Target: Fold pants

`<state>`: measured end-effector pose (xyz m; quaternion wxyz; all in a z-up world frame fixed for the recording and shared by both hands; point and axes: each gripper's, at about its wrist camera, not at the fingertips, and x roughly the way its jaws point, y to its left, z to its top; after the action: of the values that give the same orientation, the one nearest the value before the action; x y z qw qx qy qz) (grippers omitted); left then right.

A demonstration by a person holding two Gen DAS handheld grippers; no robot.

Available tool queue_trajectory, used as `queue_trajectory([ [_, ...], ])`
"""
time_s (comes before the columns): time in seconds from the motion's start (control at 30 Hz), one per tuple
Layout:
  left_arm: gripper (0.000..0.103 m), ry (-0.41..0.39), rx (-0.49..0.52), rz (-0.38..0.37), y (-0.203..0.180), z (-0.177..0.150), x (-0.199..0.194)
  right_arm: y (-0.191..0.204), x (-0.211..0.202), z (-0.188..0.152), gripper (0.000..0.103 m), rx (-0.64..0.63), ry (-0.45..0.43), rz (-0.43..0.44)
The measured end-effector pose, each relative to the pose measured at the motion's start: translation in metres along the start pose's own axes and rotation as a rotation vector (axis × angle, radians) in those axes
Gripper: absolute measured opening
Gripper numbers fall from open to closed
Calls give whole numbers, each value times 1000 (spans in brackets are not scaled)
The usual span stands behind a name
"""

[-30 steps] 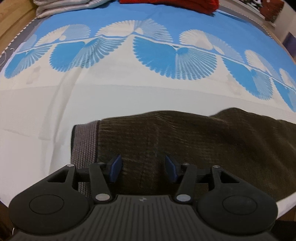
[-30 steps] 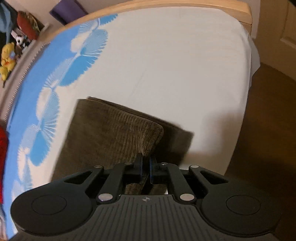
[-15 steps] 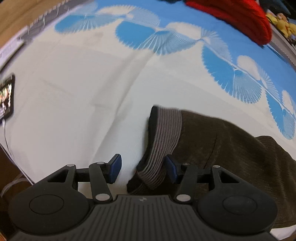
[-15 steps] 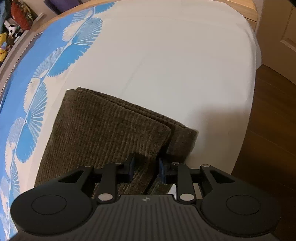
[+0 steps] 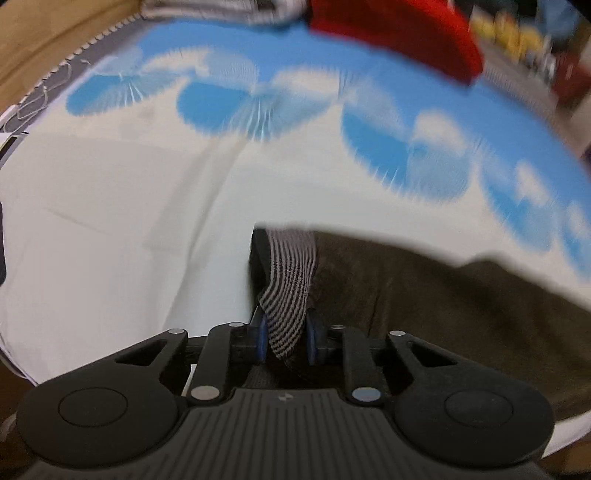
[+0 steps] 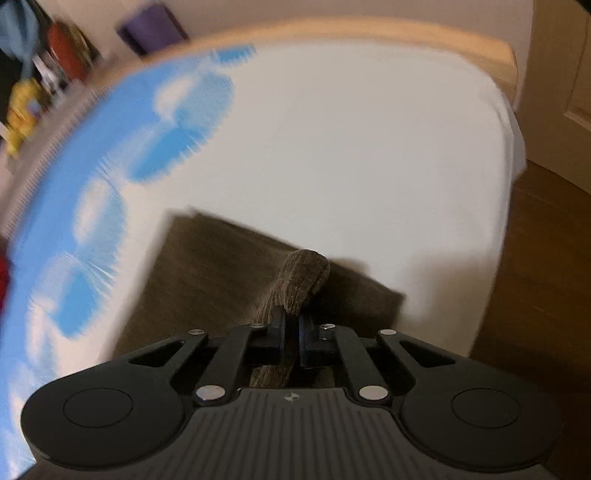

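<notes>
Dark olive corduroy pants (image 5: 424,295) lie on a white and blue patterned bedsheet (image 5: 129,206). Their grey striped waistband (image 5: 291,266) rises from the sheet between the blue pads of my left gripper (image 5: 286,332), whose jaws are closing and pinch the band. In the right wrist view the other end of the pants (image 6: 207,266) lies folded near the bed's edge. A bunched corner of corduroy (image 6: 304,269) sticks up out of my right gripper (image 6: 291,328), which is shut on it. Both views are blurred.
A red garment (image 5: 399,33) and folded grey cloth (image 5: 207,9) lie at the far side of the bed. A wooden bed frame (image 6: 369,31) curves behind the mattress. Brown wood floor (image 6: 546,277) and a door (image 6: 561,74) lie to the right.
My left gripper moved from over the corduroy to the waistband and closed on it, lifting it. My right gripper opened briefly, then shut again on the corner and raised it.
</notes>
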<state>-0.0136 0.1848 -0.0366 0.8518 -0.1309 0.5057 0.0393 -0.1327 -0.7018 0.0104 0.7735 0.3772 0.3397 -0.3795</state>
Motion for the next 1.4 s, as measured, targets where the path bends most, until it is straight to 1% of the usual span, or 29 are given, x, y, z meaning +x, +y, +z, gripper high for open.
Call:
queue_trajectory([
  [0.03,22,1,-15,-6,4,-1,-5,3,-14,2,5,5,-41,45],
  [0.07,22,26,-15,11,7,-3,-3,4,-24,3,5,-2,-71,68],
  [0.1,22,73,-5,42,9,-6,4,5,-31,3,5,-5,-92,73],
  [0.13,23,113,12,59,9,-8,11,2,-30,2,5,-3,-82,45],
  [0.2,26,176,103,100,4,-12,24,-6,-12,-2,5,4,2,-49],
  [0.23,33,200,150,126,-3,-15,30,-13,1,-5,6,19,65,-99],
  [0.27,35,211,184,142,-7,-18,33,-18,10,-7,6,34,102,-118],
  [0.3,37,201,206,156,-9,-18,33,-22,18,-7,6,45,130,-119],
  [0.33,43,175,208,166,-11,-17,28,-23,20,-7,7,48,136,-117],
  [0.4,51,65,205,187,-15,-12,12,-23,19,-4,12,43,126,-125],
  [0.43,52,8,201,174,-17,-9,4,-23,16,-3,12,46,113,-125],
  [0.47,52,-25,194,142,-20,-7,-1,-23,14,-4,12,48,106,-121],
  [0.5,52,-34,189,97,-25,-8,-3,-22,11,-4,13,47,97,-120],
  [0.57,51,-19,209,26,-35,-7,0,-23,8,-5,13,36,81,-124],
  [0.63,51,17,248,-2,-48,-9,10,-24,13,-5,13,28,91,-116],
  [0.7,51,119,291,26,-57,-13,36,-27,18,-4,13,26,111,-124],
  [0.77,49,219,333,117,-60,-16,63,-30,24,-5,13,28,130,-132],
  [0.8,43,245,367,160,-61,-19,71,-30,25,-6,11,26,132,-134],
  [0.83,43,243,388,179,-65,-19,76,-30,25,-6,10,23,129,-134],
  [0.9,43,188,382,181,-74,-14,71,-28,22,-6,7,14,122,-129],
  [0.97,43,79,367,119,-87,-8,56,-31,18,-5,7,25,111,-142],
  [1.0,43,44,358,68,-96,-6,52,-34,17,-4,7,43,111,-142],
  [1.03,43,34,354,25,-106,-4,51,-37,17,-4,7,56,115,-142],
  [1.1,41,21,361,-37,-130,-2,54,-38,18,-4,7,54,127,-142],
  [1.17,33,11,377,-110,-156,0,59,-35,20,-4,7,32,133,-135],
  [1.2,30,12,384,-135,-169,-3,63,-33,21,-4,8,16,136,-128],
  [1.23,29,10,391,-158,-182,-5,64,-31,22,-3,9,7,137,-125],
  [1.33,25,43,416,-204,-219,-7,81,-40,18,2,13,65,128,-71],
  [1.4,25,63,423,-227,-238,-8,97,-47,15,5,22,83,105,-67],
])
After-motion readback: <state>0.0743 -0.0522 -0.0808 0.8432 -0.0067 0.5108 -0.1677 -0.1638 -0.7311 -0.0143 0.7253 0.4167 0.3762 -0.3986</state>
